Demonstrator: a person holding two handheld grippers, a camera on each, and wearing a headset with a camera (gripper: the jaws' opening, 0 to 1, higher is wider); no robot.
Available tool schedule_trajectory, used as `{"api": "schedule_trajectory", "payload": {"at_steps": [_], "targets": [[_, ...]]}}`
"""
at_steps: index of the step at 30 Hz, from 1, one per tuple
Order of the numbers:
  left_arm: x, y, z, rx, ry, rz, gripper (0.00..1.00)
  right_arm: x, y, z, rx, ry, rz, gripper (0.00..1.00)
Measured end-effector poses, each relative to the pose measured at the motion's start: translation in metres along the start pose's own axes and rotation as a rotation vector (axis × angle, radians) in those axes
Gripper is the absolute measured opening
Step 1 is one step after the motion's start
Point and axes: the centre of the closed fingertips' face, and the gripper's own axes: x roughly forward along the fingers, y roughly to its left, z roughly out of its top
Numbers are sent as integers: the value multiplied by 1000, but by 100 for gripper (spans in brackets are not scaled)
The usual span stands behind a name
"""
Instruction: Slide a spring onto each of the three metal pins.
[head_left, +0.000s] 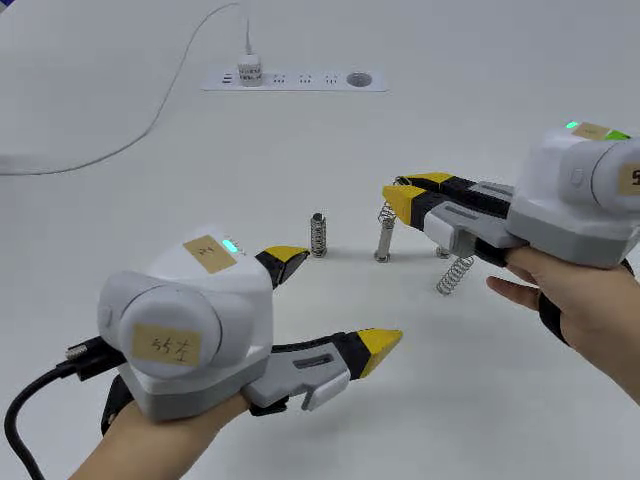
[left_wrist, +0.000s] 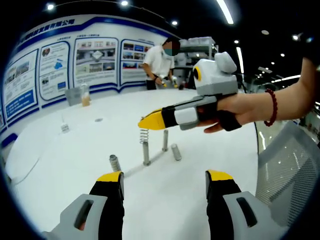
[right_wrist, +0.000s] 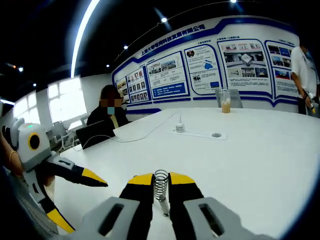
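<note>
White bench (head_left: 300, 140), room with blue-framed wall display boards (right_wrist: 200, 65), slim metal pin (right_wrist: 163, 205) standing vertical mid-bench, silver coil spring (right_wrist: 160, 186) upright on its top, right gripper (right_wrist: 161, 176) clamped on it, left gripper (head_left: 348, 296) jaws apart.

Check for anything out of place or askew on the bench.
One loose spring lies on its side on the table, close to the right gripper and not on any pin. The held spring sits only at the top of its pin. Nothing looks damaged.
</note>
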Motion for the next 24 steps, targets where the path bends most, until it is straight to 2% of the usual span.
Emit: {"api": "schedule_trajectory", "payload": {"at_steps": [9,12,24], "targets": [[0,0,1,0,-4,4,68,-1,-1,2,-24,2,-4,12],[-1,1,1,-1,-5,7,68,-1,-1,-1,-69,21,-9,12],[-1,3,0,-7,0,9,68,5,3,-10,-128,57,-3,12]]}}
